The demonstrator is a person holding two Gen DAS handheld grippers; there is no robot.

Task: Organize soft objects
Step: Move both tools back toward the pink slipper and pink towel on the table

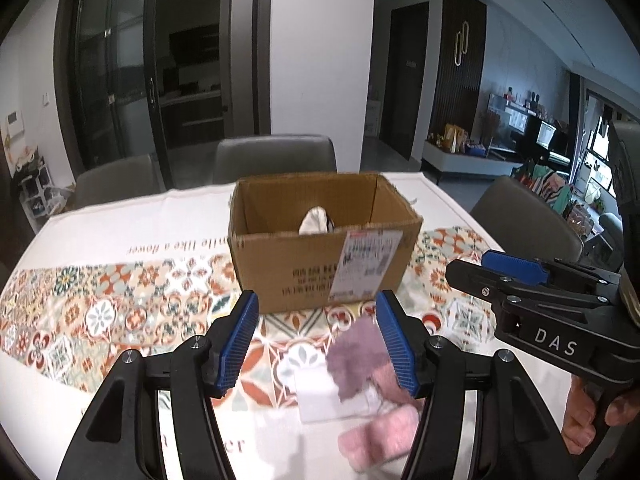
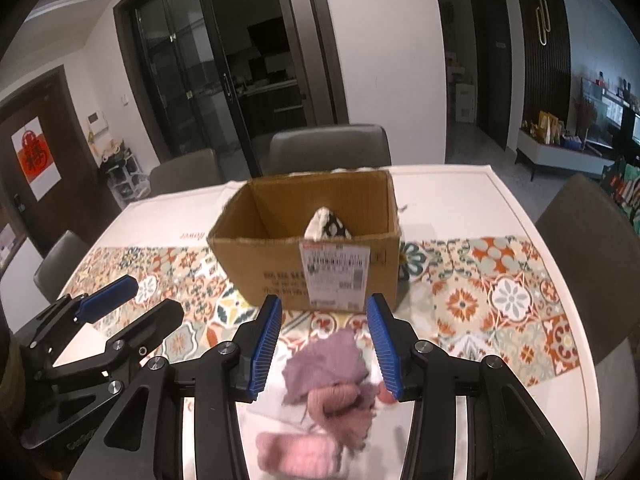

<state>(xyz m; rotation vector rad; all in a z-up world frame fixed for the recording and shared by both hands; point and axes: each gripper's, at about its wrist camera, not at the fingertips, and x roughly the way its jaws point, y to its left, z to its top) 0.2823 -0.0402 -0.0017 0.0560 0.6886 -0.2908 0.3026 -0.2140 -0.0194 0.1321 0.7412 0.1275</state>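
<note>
Left gripper hangs with its blue-padded jaws spread wide and nothing between them, poised just above the near edge of the table; judging by the aim, it is lined up on the soft heap below so that a grab needs little more than a drop. Directly under and slightly right of it lies that heap: a mauve fuzzy cloth, a white folded piece beneath it, and a pink plush item nearest the viewer, all resting on the patterned tablecloth and touching or overlapping one another. Beyond them, mid-table, stands an open cardboard box, flaps cut away, placed close enough to serve as the drop point. One pale soft object, with a dark patterned part, already sits inside against the far wall, so sorting looks begun but mostly undone. Farther right, the right gripper also gapes wide and empty, hovering over the same heap; from its own view the mauve cloth lies between its open jaws. Both tools crowd one pile, so a clash seems possible.
</note>
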